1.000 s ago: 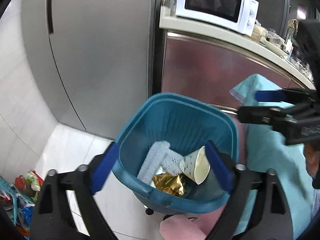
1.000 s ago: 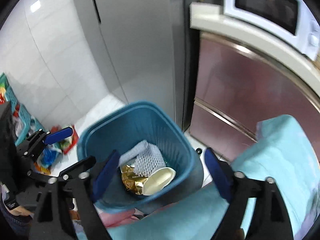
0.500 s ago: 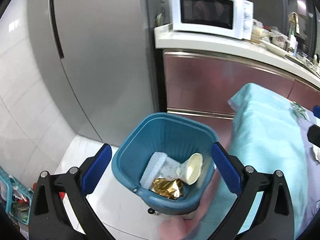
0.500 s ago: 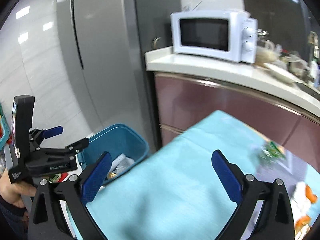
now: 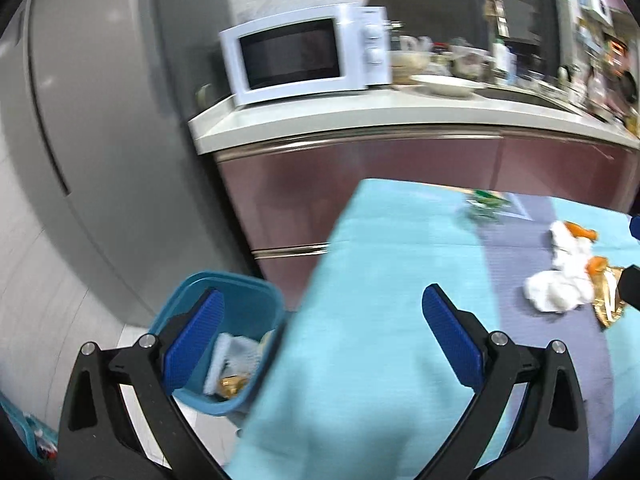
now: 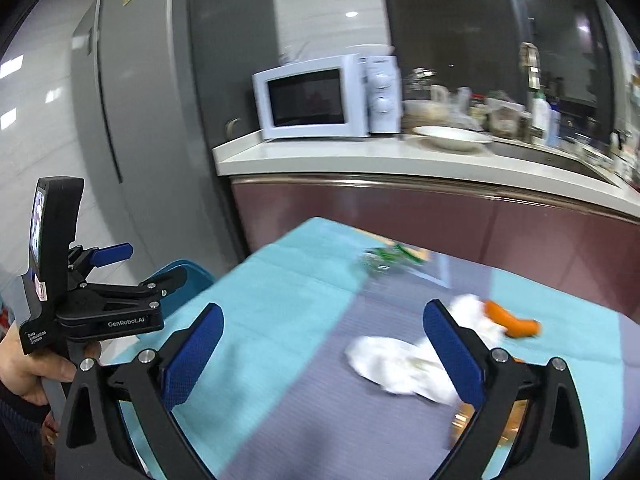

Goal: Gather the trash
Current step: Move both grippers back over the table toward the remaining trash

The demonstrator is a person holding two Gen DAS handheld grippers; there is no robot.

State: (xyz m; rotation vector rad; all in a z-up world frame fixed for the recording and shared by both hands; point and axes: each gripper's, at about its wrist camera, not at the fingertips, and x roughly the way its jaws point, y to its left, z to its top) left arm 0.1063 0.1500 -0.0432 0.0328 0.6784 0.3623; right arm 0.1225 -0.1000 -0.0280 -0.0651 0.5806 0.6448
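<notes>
A blue trash bin point(image 5: 240, 284) stands on the floor left of the table; it holds a white mesh sleeve point(image 5: 228, 354) and a gold wrapper point(image 5: 232, 384). On the table lie crumpled white tissue point(image 6: 396, 364) point(image 5: 560, 286), an orange piece point(image 6: 514, 320), a gold wrapper point(image 5: 610, 302) and a green wrapper point(image 6: 390, 258) point(image 5: 486, 204). My left gripper point(image 5: 320, 340) is open and empty above the table's left edge; it also shows in the right wrist view point(image 6: 136, 268). My right gripper point(image 6: 324, 354) is open and empty over the table, near the tissue.
The table has a teal cloth point(image 5: 380, 280) with a grey mat point(image 6: 320, 400) on it. Behind it is a maroon cabinet with a white counter point(image 5: 360, 116), a microwave point(image 5: 304, 56) and dishes. A grey fridge point(image 5: 100, 120) stands at the left.
Both grippers have lifted away from the bin and swung right toward the table. The bin has dropped to the lower left, and the table trash has come into view. Both stay open.
</notes>
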